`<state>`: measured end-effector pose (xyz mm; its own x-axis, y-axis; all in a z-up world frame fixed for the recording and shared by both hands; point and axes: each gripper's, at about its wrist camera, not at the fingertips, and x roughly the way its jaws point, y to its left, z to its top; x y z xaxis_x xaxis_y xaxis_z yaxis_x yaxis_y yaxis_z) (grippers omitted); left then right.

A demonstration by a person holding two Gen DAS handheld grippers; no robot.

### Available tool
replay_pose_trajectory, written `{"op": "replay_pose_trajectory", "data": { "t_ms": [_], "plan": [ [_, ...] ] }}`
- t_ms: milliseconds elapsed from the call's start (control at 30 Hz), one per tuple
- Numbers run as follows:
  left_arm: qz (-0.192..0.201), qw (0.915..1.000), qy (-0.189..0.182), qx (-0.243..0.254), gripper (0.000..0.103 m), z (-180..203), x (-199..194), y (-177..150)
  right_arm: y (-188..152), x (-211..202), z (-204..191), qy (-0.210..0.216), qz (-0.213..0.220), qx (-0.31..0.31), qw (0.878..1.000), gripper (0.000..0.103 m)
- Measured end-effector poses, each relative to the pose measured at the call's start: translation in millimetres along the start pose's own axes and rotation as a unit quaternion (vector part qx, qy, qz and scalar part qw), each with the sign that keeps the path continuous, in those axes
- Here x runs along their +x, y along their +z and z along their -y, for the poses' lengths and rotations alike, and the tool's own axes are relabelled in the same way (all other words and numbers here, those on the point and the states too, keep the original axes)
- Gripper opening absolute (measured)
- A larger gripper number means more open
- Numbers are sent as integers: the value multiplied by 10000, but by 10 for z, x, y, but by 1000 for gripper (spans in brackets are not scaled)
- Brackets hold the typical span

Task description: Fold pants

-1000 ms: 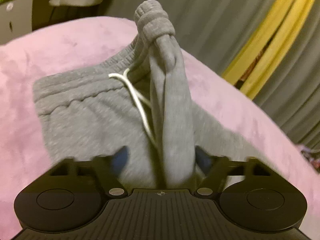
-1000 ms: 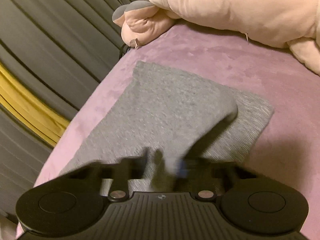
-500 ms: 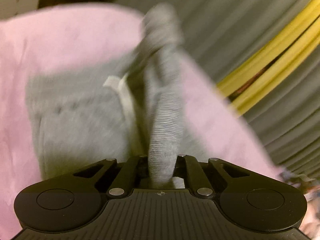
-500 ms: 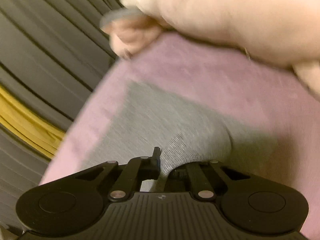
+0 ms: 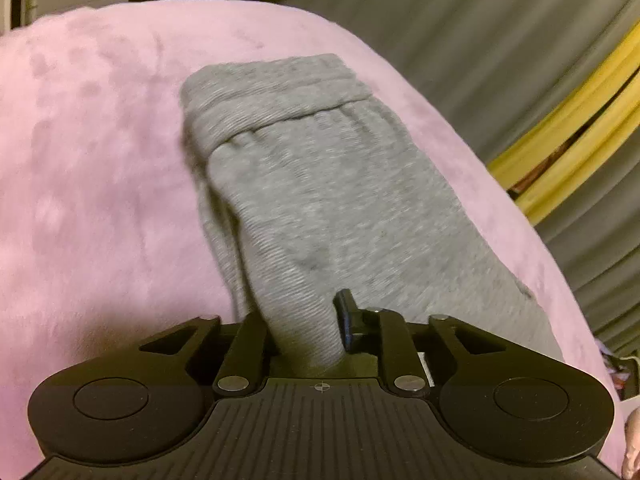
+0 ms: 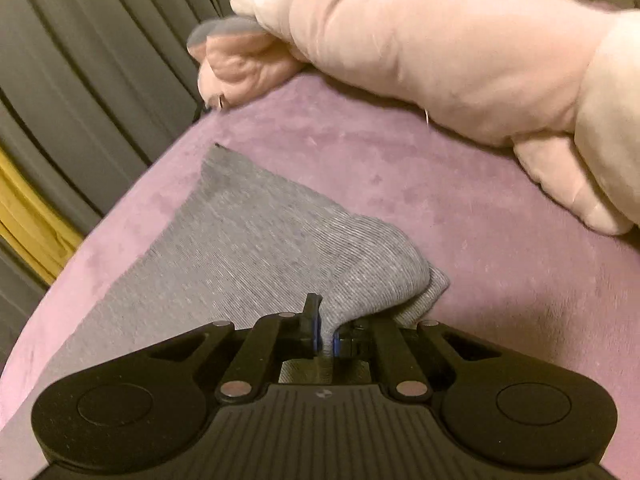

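Note:
Grey sweatpants (image 5: 320, 184) lie lengthwise on the pink bed cover (image 5: 100, 160), with the ribbed waistband (image 5: 280, 92) at the far end. My left gripper (image 5: 304, 320) pinches a thick fold of this fabric near the camera; its jaws are opening, with the cloth still between them. In the right wrist view the leg end of the pants (image 6: 248, 240) lies as a flat wedge. There my right gripper (image 6: 326, 336) is shut on a thin edge of the grey cloth, lifted slightly off the cover (image 6: 480, 260).
A large pale pink plush toy (image 6: 440, 60) lies along the far side of the bed. Grey curtains (image 5: 460, 40) with a yellow band (image 5: 580, 120) hang just past the bed's edge. Bare pink cover lies left of the pants.
The left gripper closed on the raised fold and carried it sideways; one half now lies over the other and the white drawstring is hidden. The right gripper drew the leg edge the same way.

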<state>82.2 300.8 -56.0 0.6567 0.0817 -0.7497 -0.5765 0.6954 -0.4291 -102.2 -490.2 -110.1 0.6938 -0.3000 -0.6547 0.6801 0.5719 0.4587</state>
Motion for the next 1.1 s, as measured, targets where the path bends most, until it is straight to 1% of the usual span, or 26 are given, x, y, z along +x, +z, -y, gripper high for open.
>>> {"op": "replay_pose_trajectory", "data": {
  "t_ms": [67, 133, 233, 267, 300, 367, 400, 433, 467, 500, 533, 567, 600, 633, 667, 700, 733, 800, 867, 900, 933, 967, 1000, 1033, 1067, 1100],
  "plan": [
    [111, 9998, -35, 177, 19, 142, -23, 90, 43, 10, -70, 35, -18, 31, 10000, 7],
    [328, 9979, -81, 549, 14, 283, -146, 150, 105, -24, -176, 33, 56, -99, 9999, 6],
    [800, 9927, -371, 817, 14, 395, -456, 46, 196, -250, -218, 440, 681, -143, 9966, 6],
    [847, 9920, -328, 875, 18, 380, -494, 5, 201, -305, -199, 559, 838, -130, 9948, 6],
    [812, 9921, -98, 949, 21, 334, -450, -49, 199, -315, -167, 510, 861, -165, 9948, 6],
    [571, 9888, 786, 1135, 36, 273, -342, -114, 185, -220, -109, -10, 615, -345, 9975, 13],
    [529, 9861, 993, 1219, 39, 222, -337, -149, 174, -155, -56, -377, 401, -411, 9976, 16],
    [670, 9838, 1023, 1308, 48, 185, -414, -182, 169, -110, 13, -780, 207, -433, 9958, 20],
    [874, 9788, 1176, 1428, 70, 186, -526, -210, 164, -126, 88, -1045, 194, -376, 9936, 26],
    [1187, 9678, 1550, 1587, 79, 220, -656, -251, 164, -183, 164, -1287, 312, -263, 9908, 31],
    [1640, 9517, 1931, 1736, 85, 264, -797, -296, 169, -245, 193, -1474, 460, -220, 9878, 35],
    [2082, 9368, 2124, 1843, 85, 311, -938, -346, 178, -307, 185, -1705, 644, -255, 9829, 35],
    [2305, 9313, 2091, 1894, 85, 379, -1040, -379, 192, -350, 133, -1966, 805, -352, 9765, 35],
    [2405, 9332, 1809, 1965, 86, 462, -1121, -425, 199, -368, 64, -2051, 941, -457, 9731, 35],
    [2352, 9388, 1465, 2045, 87, 563, -1134, -473, 203, -393, -42, -1942, 1068, -550, 9736, 35],
    [2176, 9448, 1084, 2198, 87, 685, -1134, -536, 190, -411, -201, -1667, 1156, -694, 9767, 35],
    [1930, 9473, 716, 2454, 87, 852, -1084, -644, 155, -395, -396, -1341, 1166, -928, 9797, 35],
    [1688, 9427, 346, 2858, 86, 1104, -957, -886, -14, -297, -876, -593, 978, -1687, 9790, 35],
    [1395, 9334, 68, 3306, 84, 1420, -720, -1201, -352, -156, -1425, 358, 577, -2609, 9630, 35],
    [1219, 9273, -63, 3540, 84, 1565, -567, -1347, -565, -85, -1709, 885, 346, -3039, 9480, 35],
    [1018, 9218, -93, 3739, 76, 1663, -404, -1476, -775, -42, -1942, 1368, 156, -3355, 9319, 35],
    [771, 9152, 30, 3957, 66, 1771, -219, -1607, -998, 4, -2158, 1838, -18, -3591, 9150, 35],
    [667, 9083, 175, 4125, 67, 1842, -81, -1715, -1179, 64, -2328, 2150, -208, -3764, 9009, 35],
    [885, 8983, 338, 4290, 69, 1910, 5, -1795, -1336, 145, -2482, 2237, -414, -3942, 8904, 35],
    [1145, 8873, 408, 4450, 68, 1950, 30, -1849, -1485, 249, -2633, 2121, -563, -4157, 8827, 35],
    [1243, 8785, 450, 4591, 67, 2029, 70, -1848, -1588, 312, -2741, 1931, -423, -4347, 8786, 35]
  ]
}}
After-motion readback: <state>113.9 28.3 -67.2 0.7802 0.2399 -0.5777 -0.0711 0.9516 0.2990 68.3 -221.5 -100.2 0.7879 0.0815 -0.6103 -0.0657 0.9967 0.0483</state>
